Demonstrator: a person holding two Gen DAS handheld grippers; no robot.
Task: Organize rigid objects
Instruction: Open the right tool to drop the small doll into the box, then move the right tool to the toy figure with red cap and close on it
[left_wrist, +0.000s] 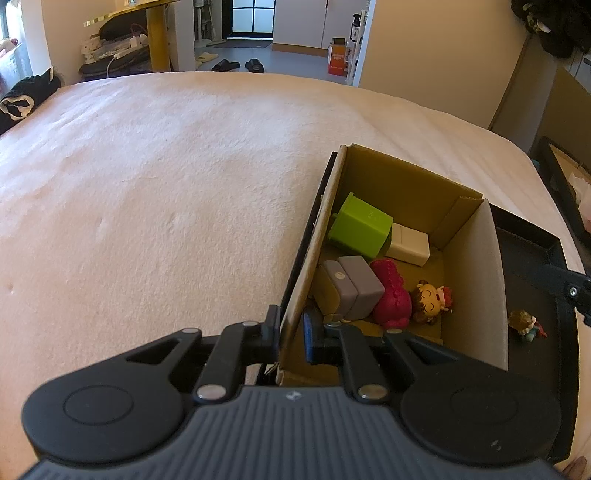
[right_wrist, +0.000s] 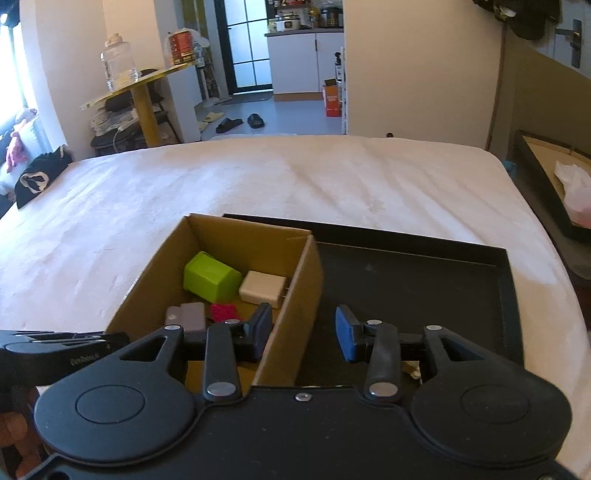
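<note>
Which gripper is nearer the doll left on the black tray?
Right. The right gripper hangs just above and beside the doll on the black tray, jaws open. The left gripper is clamped on the box wall, across the box.

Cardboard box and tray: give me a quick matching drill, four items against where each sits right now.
Items:
1. green block
2. small doll figure
3. left hand-held gripper
4. right hand-held gripper

Places:
A. on the black tray, outside the cardboard box
B. clamped on the box's near left wall
C. open, straddling the box's right wall
D. inside the box, far end, beside the white block

Pairs: 1-D, 2-A, 3-B, 4-C
</note>
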